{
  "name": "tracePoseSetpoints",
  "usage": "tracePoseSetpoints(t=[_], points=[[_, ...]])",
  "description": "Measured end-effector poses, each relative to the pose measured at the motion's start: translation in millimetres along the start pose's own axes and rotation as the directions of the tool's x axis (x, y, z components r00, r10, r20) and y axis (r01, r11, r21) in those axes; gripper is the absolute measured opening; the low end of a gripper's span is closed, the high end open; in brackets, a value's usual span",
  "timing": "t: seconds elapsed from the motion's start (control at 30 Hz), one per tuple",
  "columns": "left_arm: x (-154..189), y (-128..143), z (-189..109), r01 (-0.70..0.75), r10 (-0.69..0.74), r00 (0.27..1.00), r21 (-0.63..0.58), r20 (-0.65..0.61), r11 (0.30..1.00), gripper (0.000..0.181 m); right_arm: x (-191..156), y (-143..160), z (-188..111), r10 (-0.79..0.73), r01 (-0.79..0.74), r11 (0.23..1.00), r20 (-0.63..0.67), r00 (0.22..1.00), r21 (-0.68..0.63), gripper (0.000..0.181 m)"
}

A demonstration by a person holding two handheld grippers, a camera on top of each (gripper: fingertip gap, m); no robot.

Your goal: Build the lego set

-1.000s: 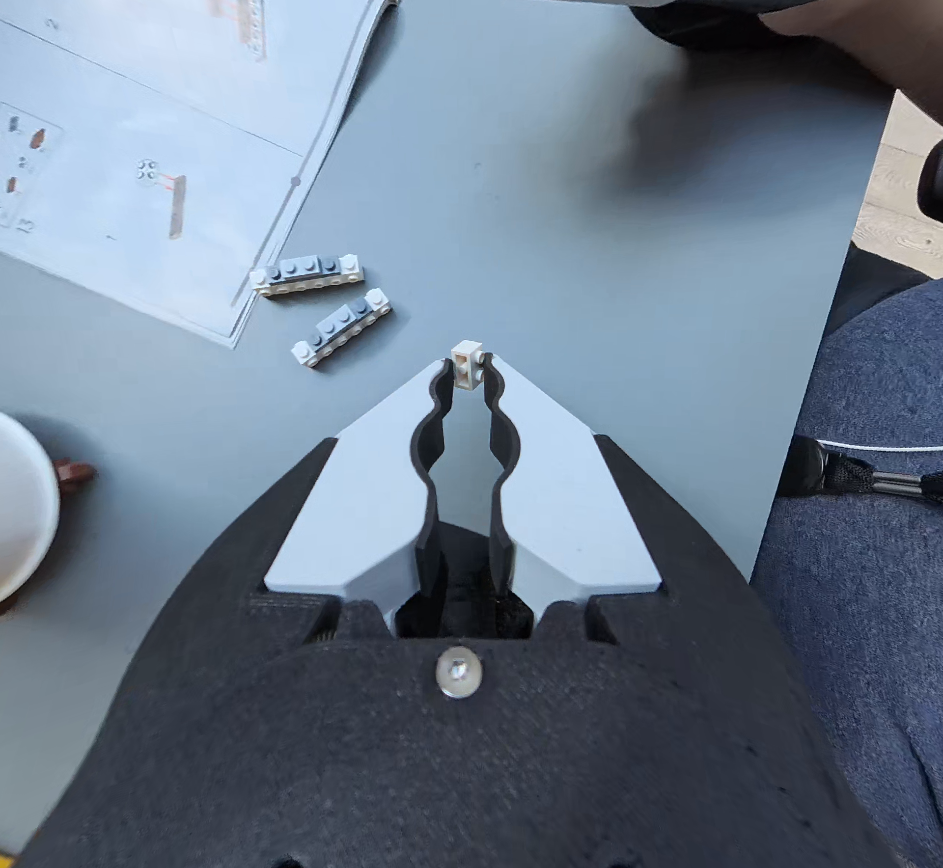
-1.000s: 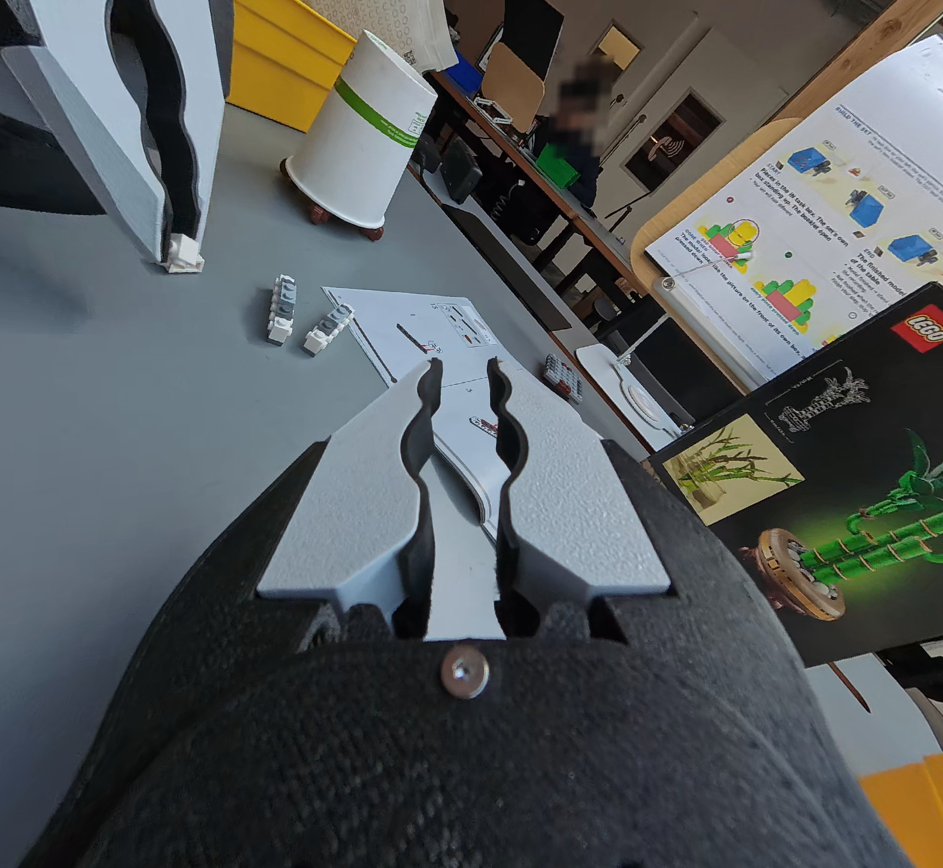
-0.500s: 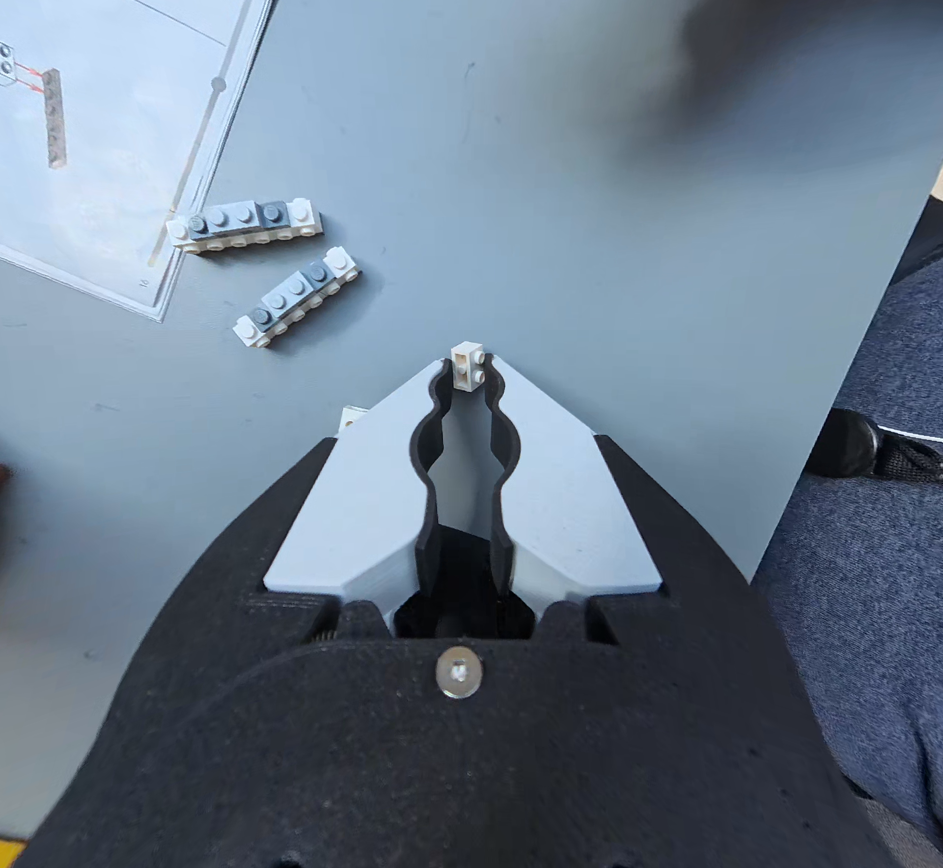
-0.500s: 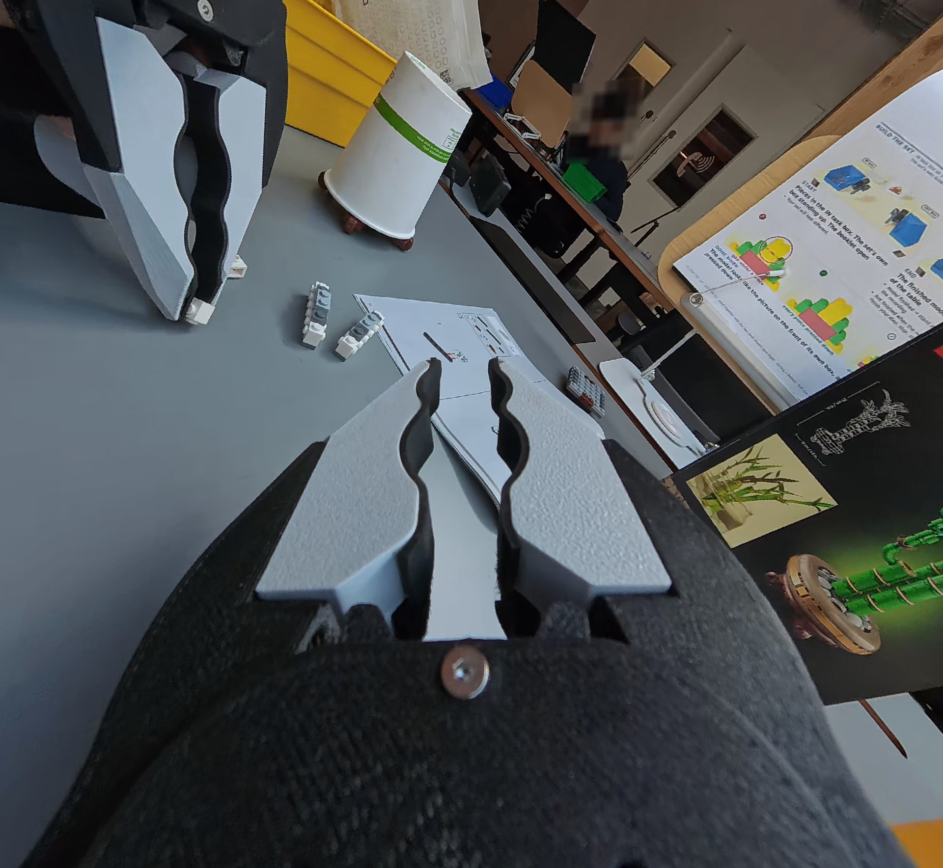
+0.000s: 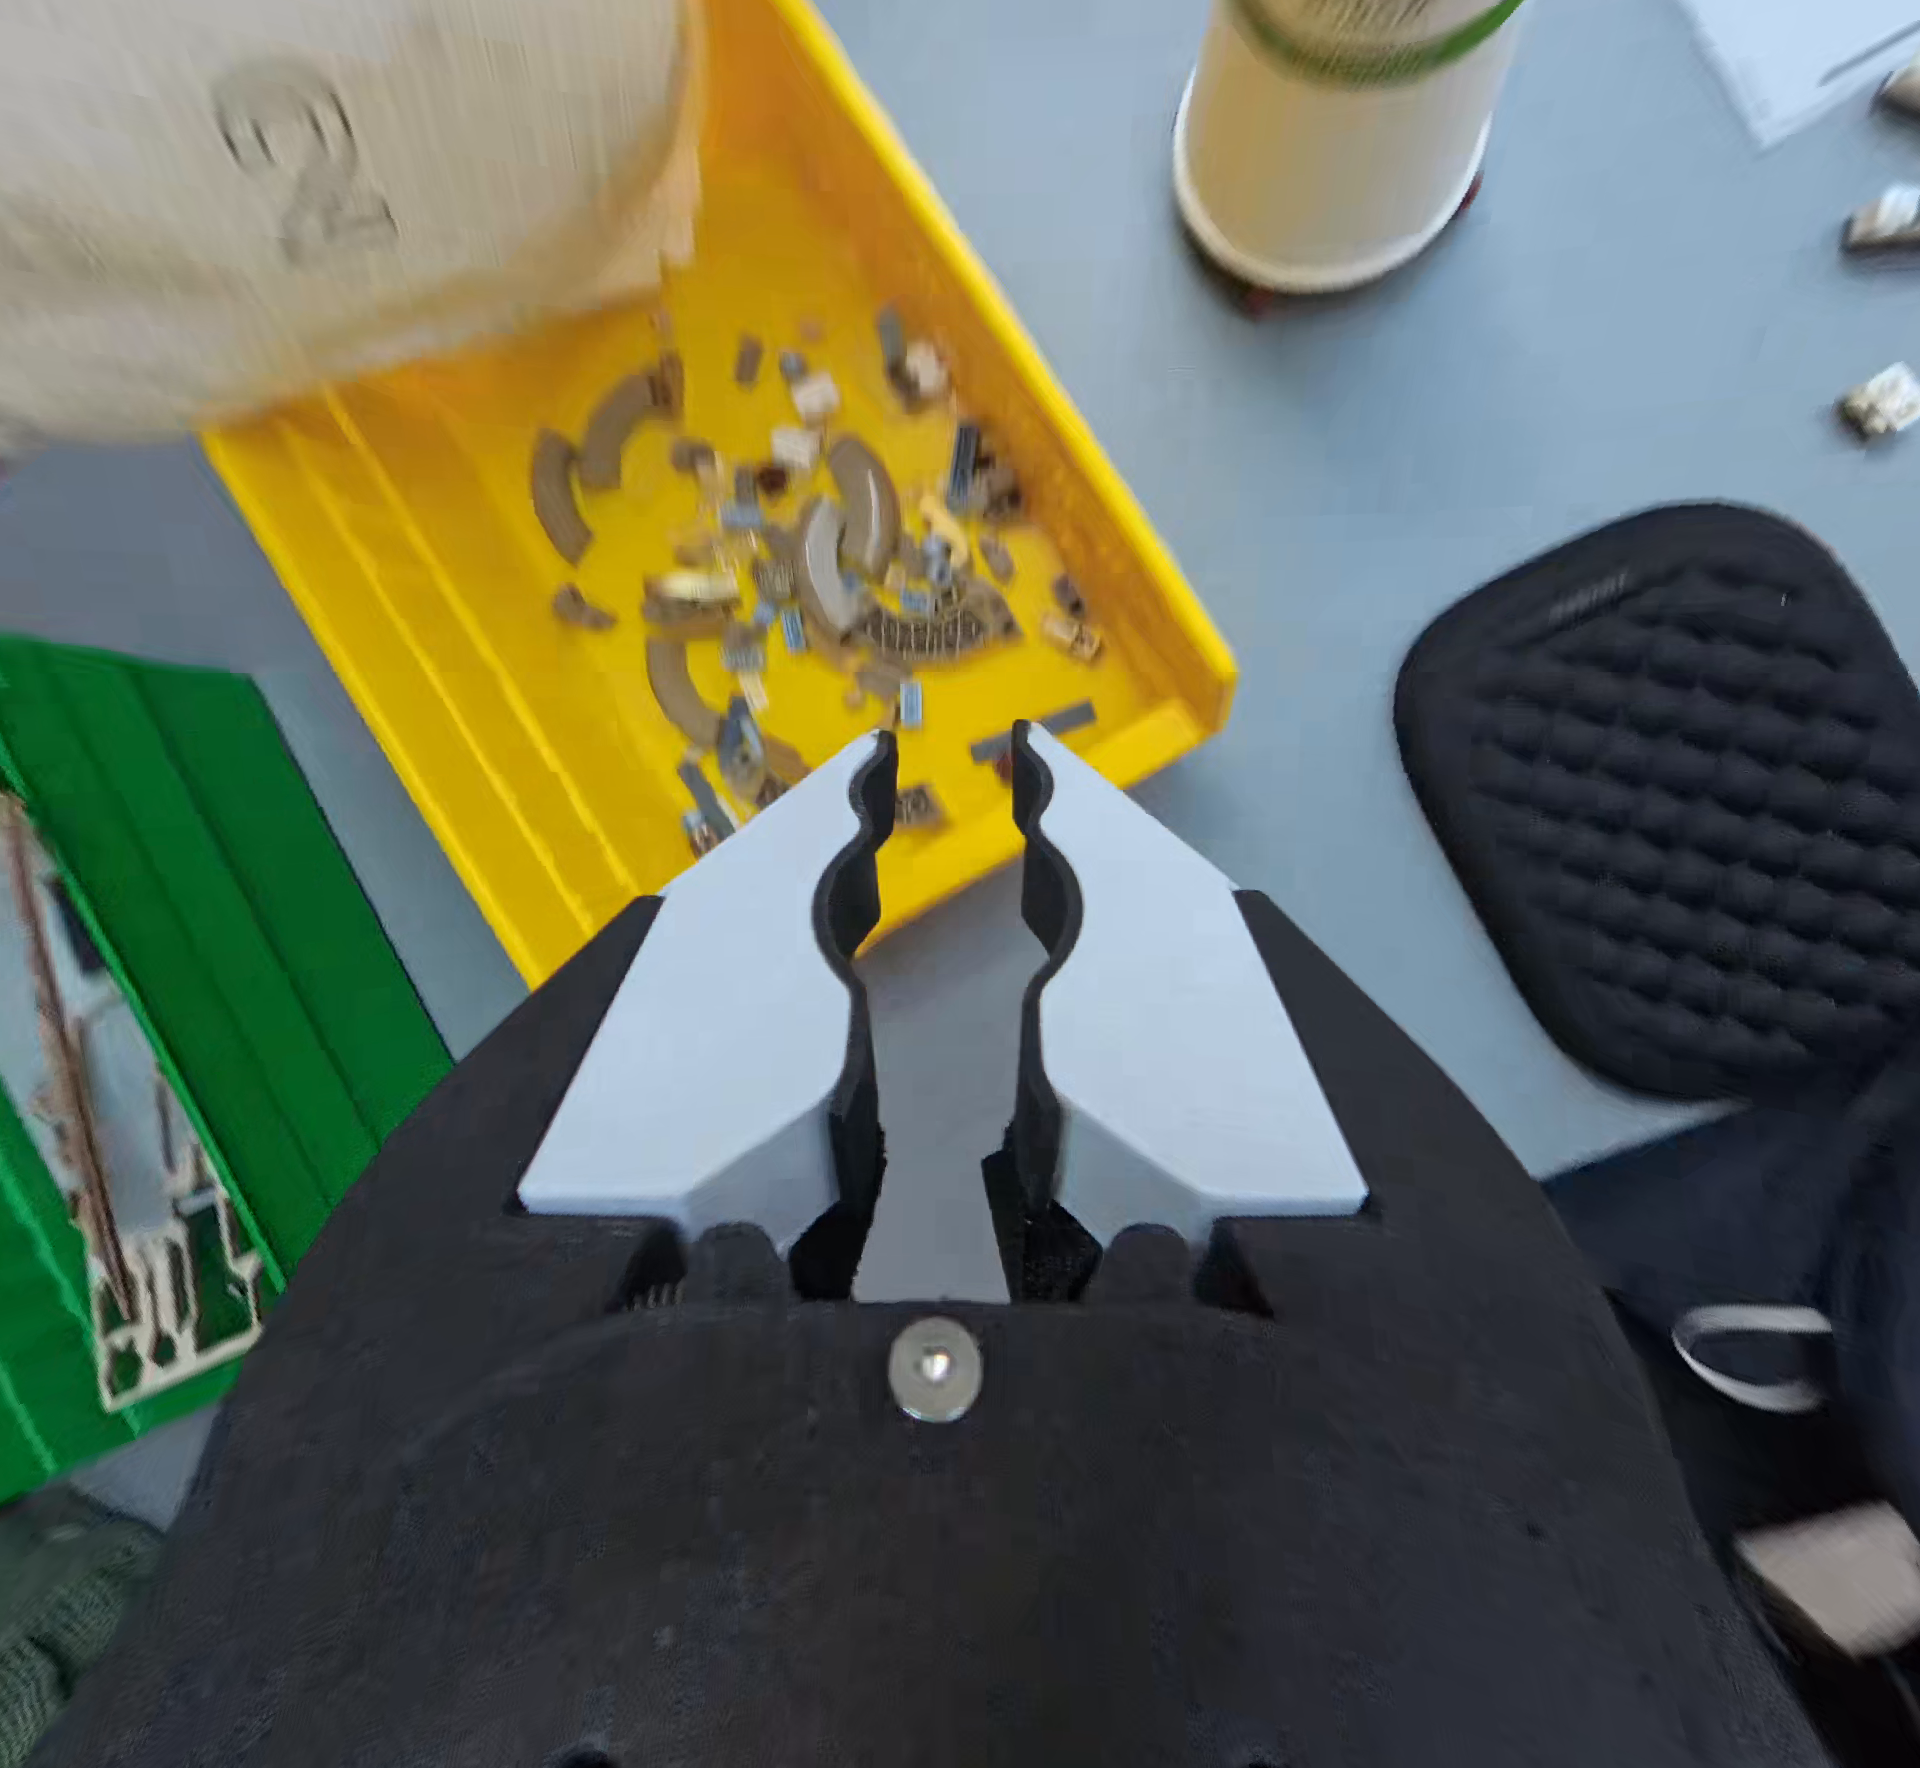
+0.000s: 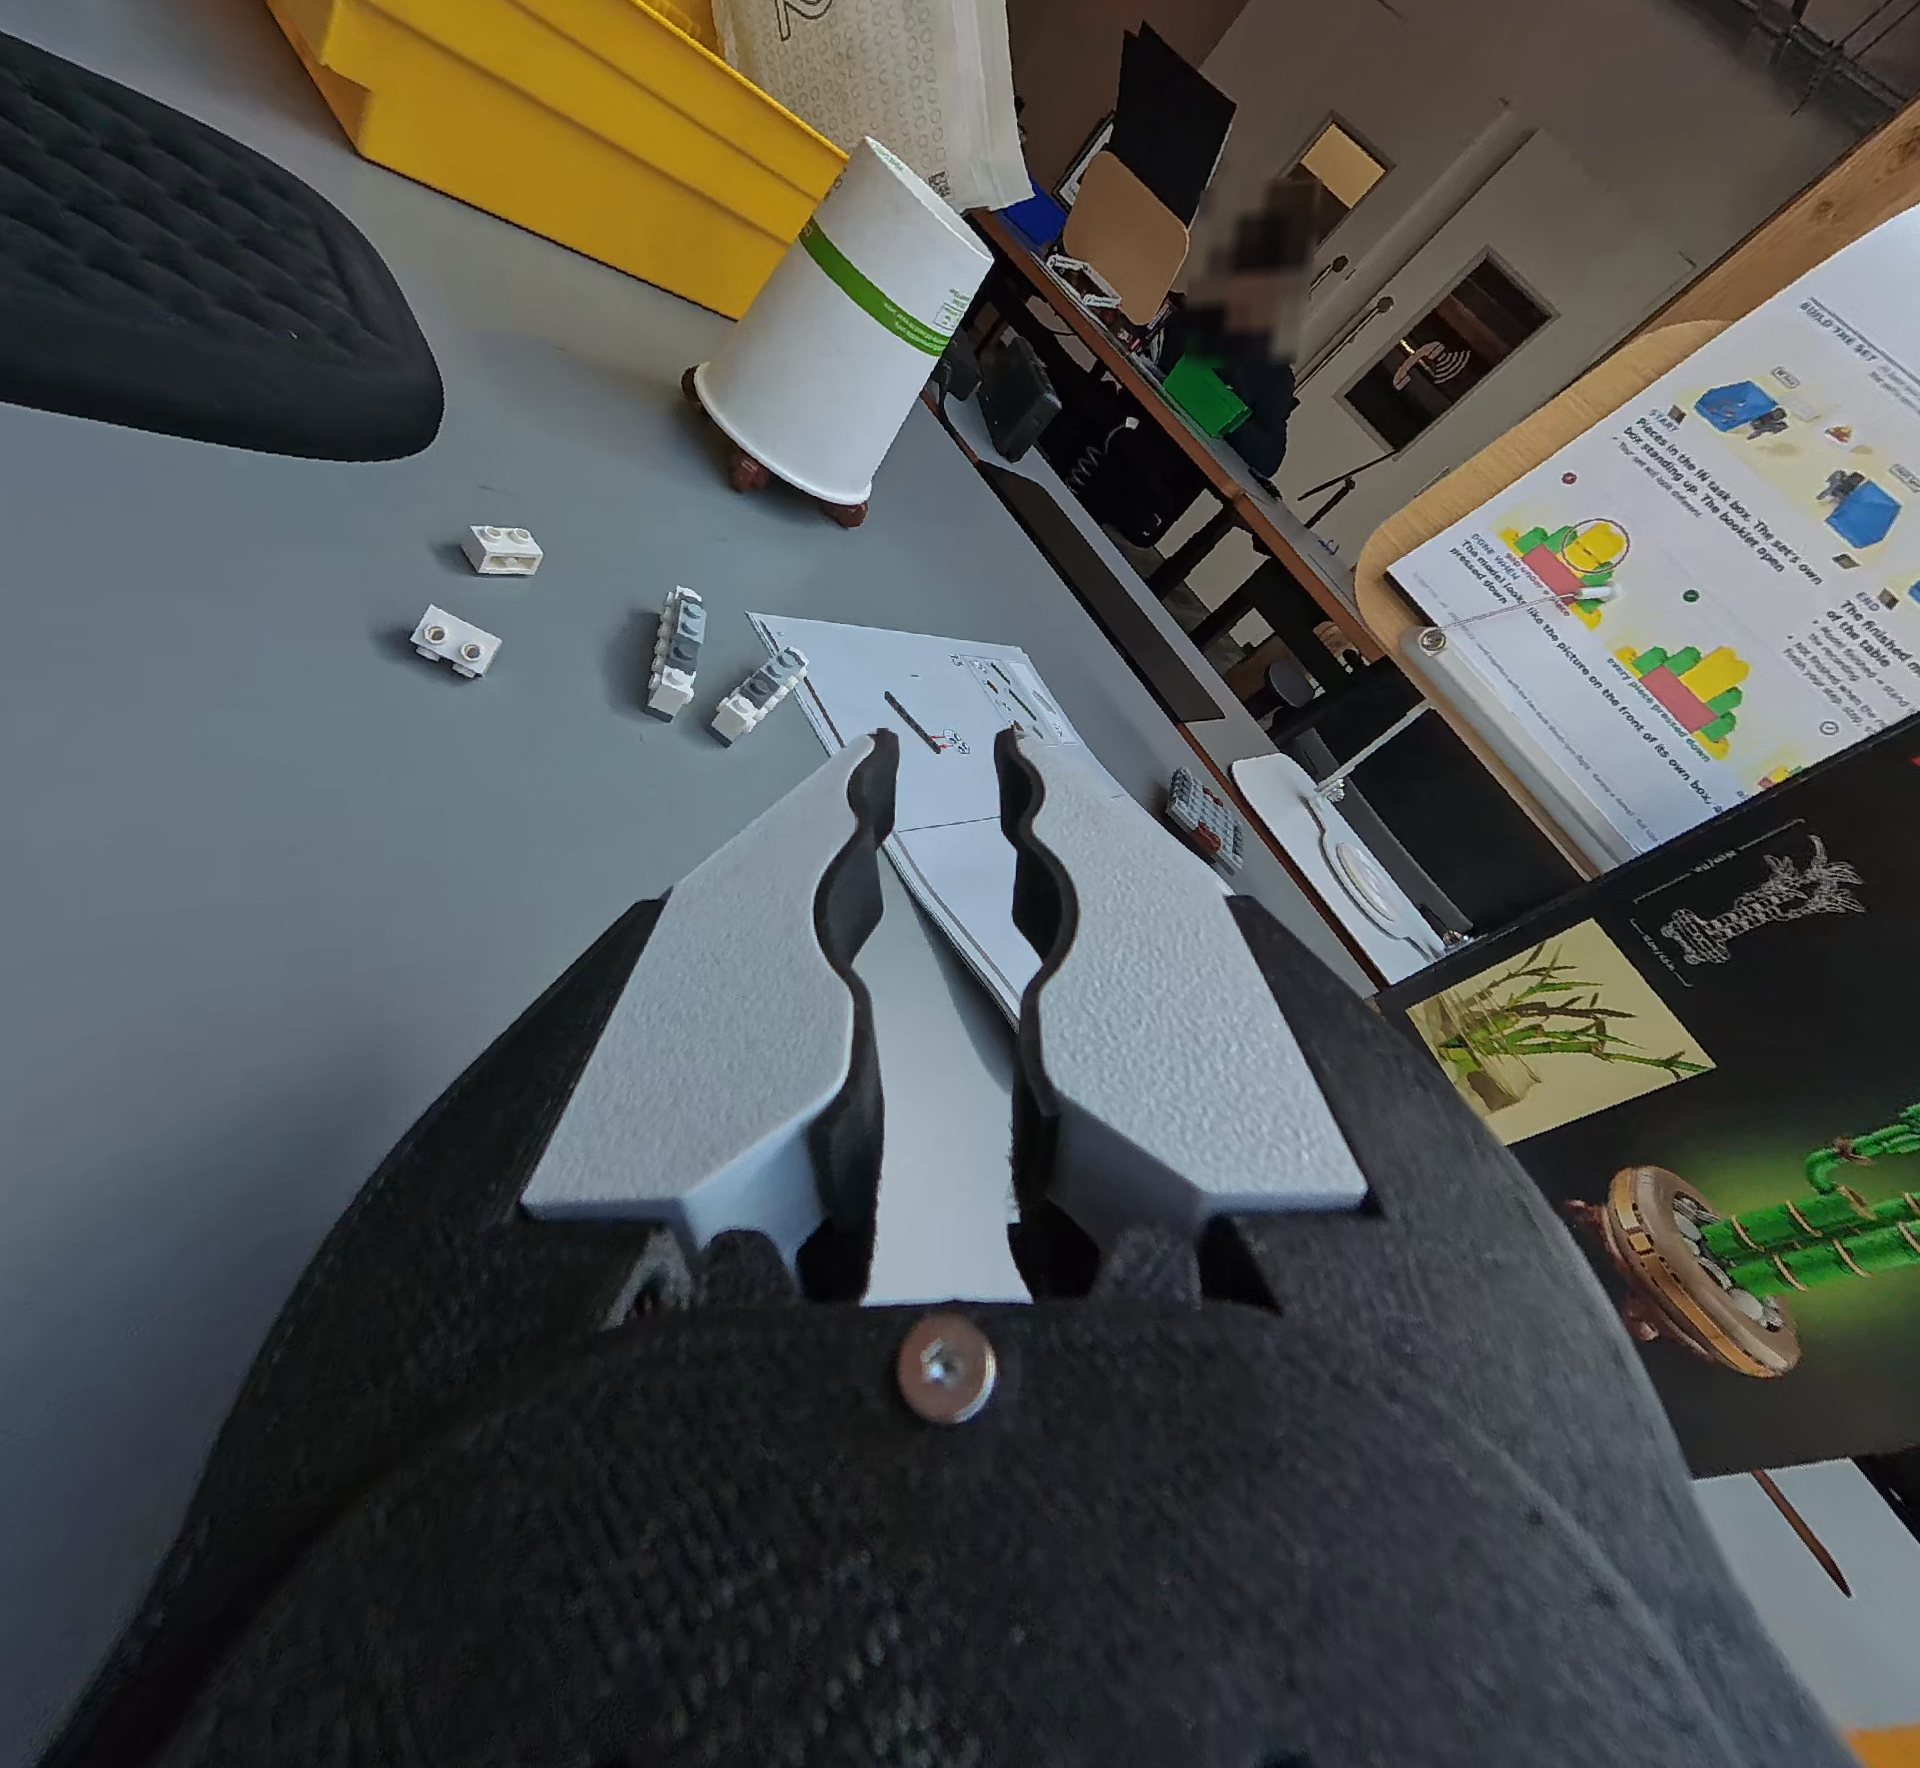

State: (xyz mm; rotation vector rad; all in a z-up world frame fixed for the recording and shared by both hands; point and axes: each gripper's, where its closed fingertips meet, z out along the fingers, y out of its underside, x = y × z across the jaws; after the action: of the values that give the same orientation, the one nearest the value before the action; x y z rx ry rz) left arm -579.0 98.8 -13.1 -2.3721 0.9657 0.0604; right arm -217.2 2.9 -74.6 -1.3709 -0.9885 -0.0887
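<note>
Fetching the next brick from the yellow tray

Hovering over the near corner of the yellow parts tray [image 5: 1132, 575], the left gripper [image 5: 954, 750] has its jaws spread with nothing between them. The loose pieces [image 5: 810, 555] lie in a heap at the centre of the left wrist view: tan curved parts, small grey and white bits, too blurred to sort by shape. A good pick, I judge, means choosing a piece at the edge of the heap, coming straight down over it, and closing across its short sides so neighbours are not dragged along.

The right gripper [image 6: 943, 750] is likewise parted and empty, low over the grey table [image 6: 260, 835]. In the right wrist view two white bricks [image 6: 503, 548] [image 6: 455, 642] lie at centre left, apart from each other, with two grey-and-white plate assemblies [image 6: 675, 650] [image 6: 758, 692] just beside the open instruction booklet [image 6: 935, 731]. An upturned paper cup [image 6: 847, 347] stands beyond them. Checking the booklet's part shape before committing seems wise.
</note>
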Motion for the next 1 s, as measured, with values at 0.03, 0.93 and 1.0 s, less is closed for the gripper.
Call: tracePoseSetpoints(t=[0.03, 0.93, 1.0], points=[[-12.1, 18.2, 4.1, 0.057, -0.063, 0.997, -0.113, -0.053, 0.992, 0.019, -0.8, 0.8, 1.3, -0.004, 0.004, 1.0, 0.003, 1.0, -0.007, 0.019], [-88.0, 155.6, 106.3, -0.726, 0.52, 0.646, -0.661, -0.559, 0.191, 0.024, 2.1, 8.1, 4.7, 0.006, -0.007, 0.999, -0.007, 1.0, -0.04, 0.018], [-88.8, 156.5, 110.5, -0.734, 0.536, 0.634, -0.652, -0.557, 0.191, 0.017, 2.5, 8.4, 5.2, 0.009, -0.009, 0.999, -0.006, 1.0, -0.04, 0.018]])
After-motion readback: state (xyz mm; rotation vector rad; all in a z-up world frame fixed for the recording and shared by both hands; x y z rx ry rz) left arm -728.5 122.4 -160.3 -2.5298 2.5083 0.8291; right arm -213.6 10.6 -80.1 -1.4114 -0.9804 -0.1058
